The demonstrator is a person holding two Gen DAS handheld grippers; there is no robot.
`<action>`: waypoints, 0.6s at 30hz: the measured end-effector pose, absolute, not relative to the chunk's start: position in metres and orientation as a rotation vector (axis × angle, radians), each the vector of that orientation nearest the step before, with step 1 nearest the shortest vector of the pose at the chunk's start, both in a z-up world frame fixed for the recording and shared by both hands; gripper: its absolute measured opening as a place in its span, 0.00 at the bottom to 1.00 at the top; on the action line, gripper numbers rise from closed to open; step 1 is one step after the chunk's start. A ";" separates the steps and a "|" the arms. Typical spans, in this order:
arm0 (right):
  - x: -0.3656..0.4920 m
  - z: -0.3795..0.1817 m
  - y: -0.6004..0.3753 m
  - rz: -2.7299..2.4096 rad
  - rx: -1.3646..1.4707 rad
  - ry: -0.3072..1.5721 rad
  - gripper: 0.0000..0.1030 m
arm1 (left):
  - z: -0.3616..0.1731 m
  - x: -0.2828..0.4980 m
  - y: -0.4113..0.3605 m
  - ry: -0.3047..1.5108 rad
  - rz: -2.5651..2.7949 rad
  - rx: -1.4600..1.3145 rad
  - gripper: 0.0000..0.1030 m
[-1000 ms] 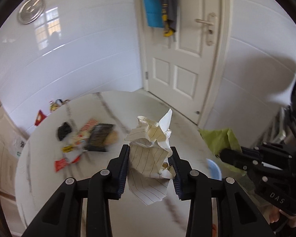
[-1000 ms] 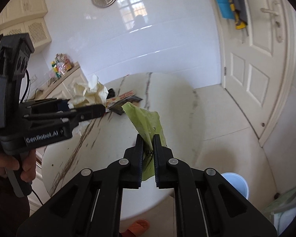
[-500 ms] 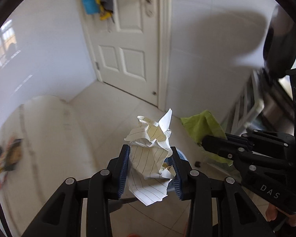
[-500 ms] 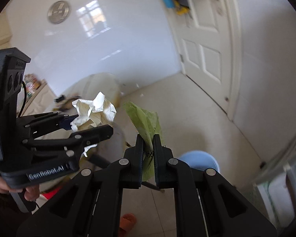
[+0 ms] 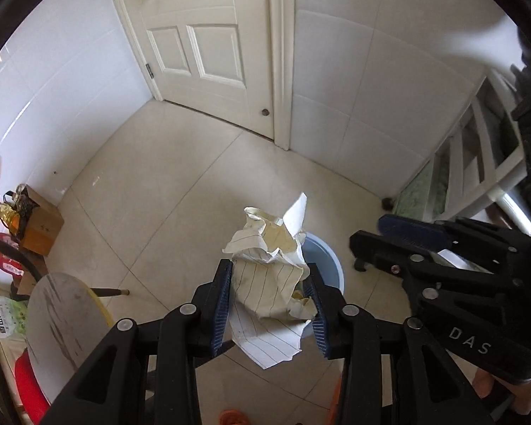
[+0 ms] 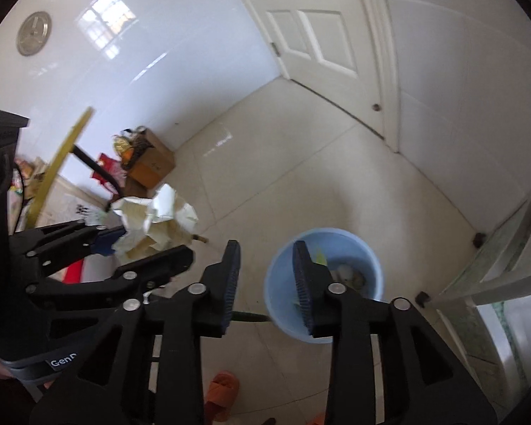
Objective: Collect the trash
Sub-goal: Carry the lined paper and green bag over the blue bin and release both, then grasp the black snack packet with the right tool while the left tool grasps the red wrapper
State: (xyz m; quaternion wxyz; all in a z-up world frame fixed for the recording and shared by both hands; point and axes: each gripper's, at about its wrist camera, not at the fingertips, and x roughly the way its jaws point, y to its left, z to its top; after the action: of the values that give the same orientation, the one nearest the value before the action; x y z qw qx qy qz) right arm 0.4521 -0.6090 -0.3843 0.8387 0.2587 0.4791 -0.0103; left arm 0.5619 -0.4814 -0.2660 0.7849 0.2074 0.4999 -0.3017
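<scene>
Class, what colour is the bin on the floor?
Light blue; the bin shows best in the right wrist view.

"DAS" stands on the right tool (image 5: 400,244); "GenR", cut off, on the left tool (image 6: 145,248).

crumpled paper (image 5: 269,269): 1 | bin (image 6: 324,283): 1 | cardboard box (image 5: 40,228): 1 | door (image 5: 201,35): 1

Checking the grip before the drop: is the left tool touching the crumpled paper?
Touching. The left wrist view shows the left tool with both pads pressed against the crumpled paper.
</scene>
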 end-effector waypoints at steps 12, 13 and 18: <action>0.430 -0.373 -0.638 -0.083 0.555 0.957 0.52 | -0.282 0.556 -0.529 1.033 -0.621 0.527 0.88; 0.428 -0.372 -0.638 -0.082 0.556 0.955 0.52 | -0.280 0.552 -0.530 1.007 -0.605 0.538 0.90; 0.415 -0.352 -0.634 -0.085 0.549 0.933 0.53 | -0.263 0.533 -0.528 0.976 -0.599 0.531 0.91</action>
State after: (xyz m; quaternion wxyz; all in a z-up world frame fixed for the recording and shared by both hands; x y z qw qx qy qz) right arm 0.4151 -0.6341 -0.3520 0.8562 0.2613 0.4439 -0.0404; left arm 0.5331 -0.5278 -0.2626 0.8073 0.2482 0.4563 -0.2801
